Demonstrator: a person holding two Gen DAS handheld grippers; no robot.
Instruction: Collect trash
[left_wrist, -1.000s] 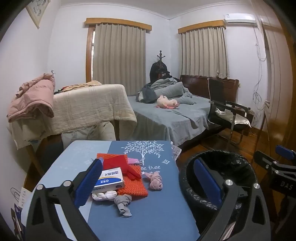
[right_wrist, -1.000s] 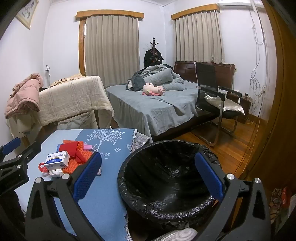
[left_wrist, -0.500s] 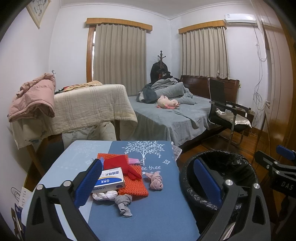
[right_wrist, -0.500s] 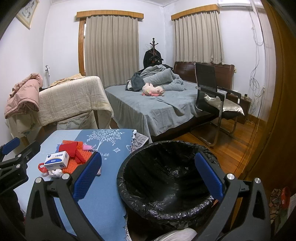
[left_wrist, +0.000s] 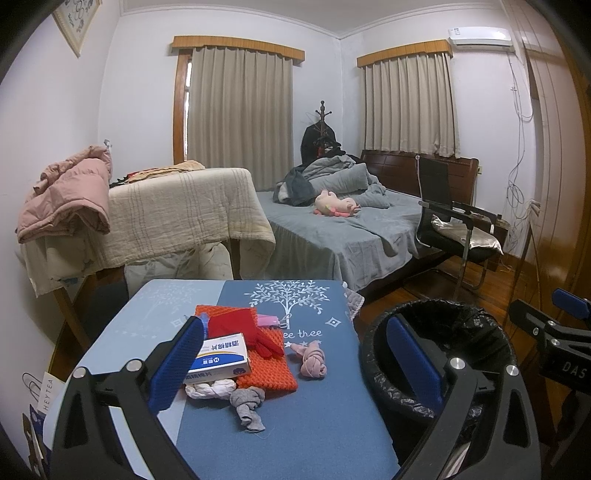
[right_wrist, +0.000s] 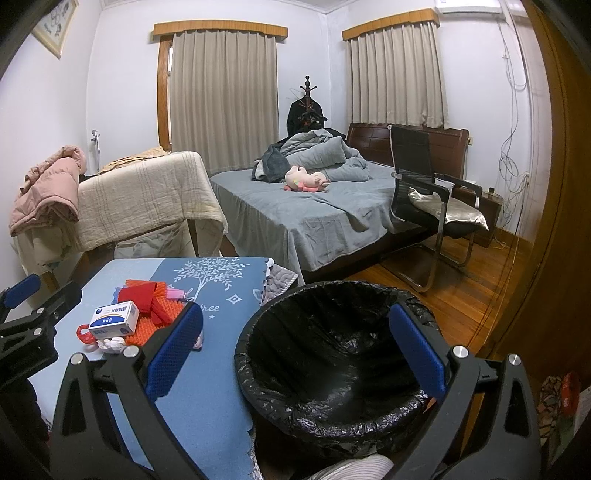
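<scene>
- Left gripper (left_wrist: 295, 363): jaws spread wide, nothing between the blue pads; it hangs above the near part of the table (left_wrist: 314, 435).
- Right gripper (right_wrist: 295, 350): jaws likewise spread and empty, held over the trash bin (right_wrist: 332, 354), whose black liner fills the space between its fingers.
- Trash bin, left wrist view (left_wrist: 476, 332): to the right of the left gripper, just beside the table edge; the right finger overlaps its rim.
- White-and-blue box (left_wrist: 221, 356): just ahead of the left gripper's left finger, lying on an orange knitted mat (left_wrist: 271, 373).
- Red glove (left_wrist: 251, 332): beyond the box, also on the mat.
- Pink knotted cloth (left_wrist: 313, 360): ahead, between the two fingers, on bare tablecloth beside the mat.
- Grey knotted cloth (left_wrist: 249, 406): nearest the left gripper, touching the mat's near edge.
- White twisted cloth (left_wrist: 208, 387): beneath the box's near edge, beside the left finger.
- Bed (left_wrist: 351, 229) and chair (left_wrist: 454, 229): far ahead, well apart from both grippers.
</scene>
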